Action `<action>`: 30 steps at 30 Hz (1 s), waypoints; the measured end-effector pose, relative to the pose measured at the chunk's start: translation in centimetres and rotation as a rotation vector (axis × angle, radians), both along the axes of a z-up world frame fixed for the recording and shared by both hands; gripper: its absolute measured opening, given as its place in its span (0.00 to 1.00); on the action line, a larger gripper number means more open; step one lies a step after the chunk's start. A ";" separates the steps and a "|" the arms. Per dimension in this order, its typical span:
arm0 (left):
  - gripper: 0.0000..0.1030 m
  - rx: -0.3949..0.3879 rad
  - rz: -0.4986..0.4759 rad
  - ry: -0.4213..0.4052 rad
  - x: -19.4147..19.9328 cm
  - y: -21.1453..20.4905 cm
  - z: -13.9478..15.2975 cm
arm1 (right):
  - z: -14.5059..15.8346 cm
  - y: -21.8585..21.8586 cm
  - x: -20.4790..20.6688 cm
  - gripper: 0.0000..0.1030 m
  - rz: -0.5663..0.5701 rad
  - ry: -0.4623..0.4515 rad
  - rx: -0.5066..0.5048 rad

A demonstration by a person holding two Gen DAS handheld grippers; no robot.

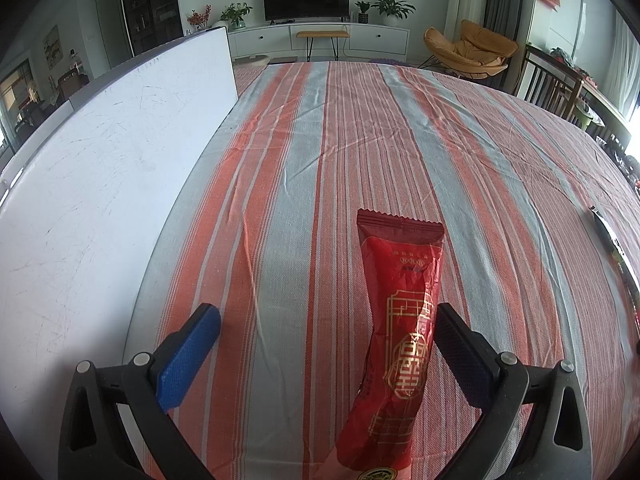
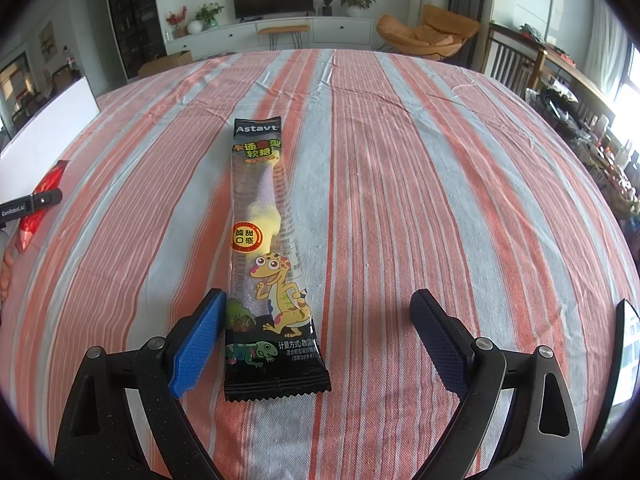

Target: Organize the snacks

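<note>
A long red snack packet (image 1: 400, 312) with gold print lies on the striped tablecloth between the fingers of my left gripper (image 1: 326, 332), close to its right finger. The left gripper is open and holds nothing. A long gummy candy packet (image 2: 266, 256) with a cartoon lizard lies lengthwise before my right gripper (image 2: 316, 320), next to its left blue pad (image 2: 198, 344). The right gripper is open and empty. The red packet also shows at the far left of the right wrist view (image 2: 42, 204), under the left gripper's tip.
A white board (image 1: 92, 184) lies on the table at the left. The striped tablecloth (image 2: 420, 184) covers the table. The candy packet's edge (image 1: 616, 248) shows at the right of the left wrist view. Chairs and a cluttered sideboard stand beyond the right table edge.
</note>
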State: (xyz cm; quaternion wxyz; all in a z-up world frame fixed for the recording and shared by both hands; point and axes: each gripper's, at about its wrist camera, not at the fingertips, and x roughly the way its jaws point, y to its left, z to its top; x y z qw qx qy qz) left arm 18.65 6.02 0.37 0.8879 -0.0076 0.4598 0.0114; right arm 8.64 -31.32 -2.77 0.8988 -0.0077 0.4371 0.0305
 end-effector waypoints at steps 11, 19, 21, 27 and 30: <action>0.98 0.015 -0.167 0.298 2.1 -1.1 0.6 | 2.6 1.3 7.6 0.88 0.090 0.363 0.056; 0.13 -0.045 -0.209 0.239 0.1 -0.3 3.1 | 2.8 2.4 7.9 0.18 0.074 0.392 0.050; 0.13 -0.127 -0.207 0.201 -1.5 0.7 4.3 | 4.1 1.6 6.6 0.17 0.070 0.358 0.196; 0.13 -0.311 -0.235 0.132 -7.8 1.6 5.9 | 1.8 -1.7 2.4 0.14 -0.013 0.367 0.699; 0.13 -0.287 -0.248 0.125 -9.8 1.2 5.9 | 1.0 -0.4 1.6 0.13 -0.003 0.362 0.591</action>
